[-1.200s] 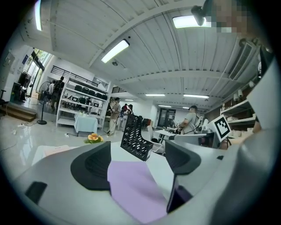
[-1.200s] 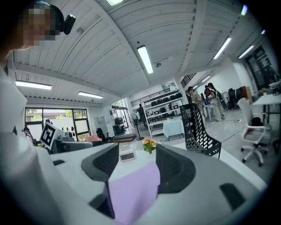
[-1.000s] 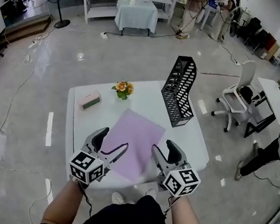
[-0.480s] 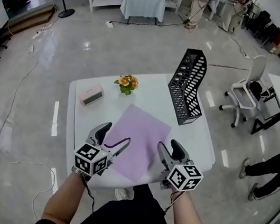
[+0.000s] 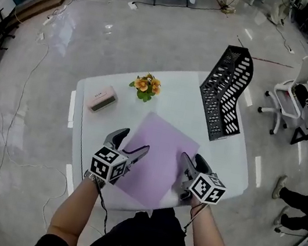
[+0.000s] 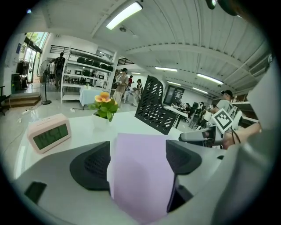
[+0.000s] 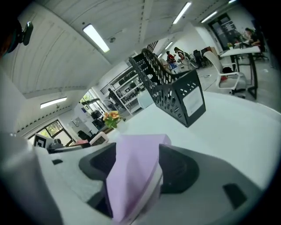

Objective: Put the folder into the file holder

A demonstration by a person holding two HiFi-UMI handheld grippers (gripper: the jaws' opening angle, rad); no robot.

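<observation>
A lilac folder [image 5: 158, 157] lies flat on the white table [image 5: 232, 163], one corner toward me. A black mesh file holder [image 5: 226, 91] stands at the table's far right, well beyond both grippers. My left gripper [image 5: 134, 141] hangs open over the folder's left edge, and the sheet [image 6: 140, 171] shows in the gap between its pads [image 6: 94, 165]. My right gripper [image 5: 192, 159] sits at the folder's right edge; its jaws have just been opening and stand wide, with the folder's edge [image 7: 131, 176] between them but not pinched. The holder [image 6: 153, 110] [image 7: 171, 92] shows ahead in both gripper views.
A pink digital clock [image 5: 101, 98] [image 6: 48, 134] and a small pot of orange flowers [image 5: 146, 84] [image 6: 104, 105] stand at the table's far left. A white office chair [image 5: 292, 94] is on the floor beyond the right side. Cables trail over the floor at left.
Both grippers have come down and forward toward the folder's near edges. The right gripper has rolled and its jaws have spread wider.
</observation>
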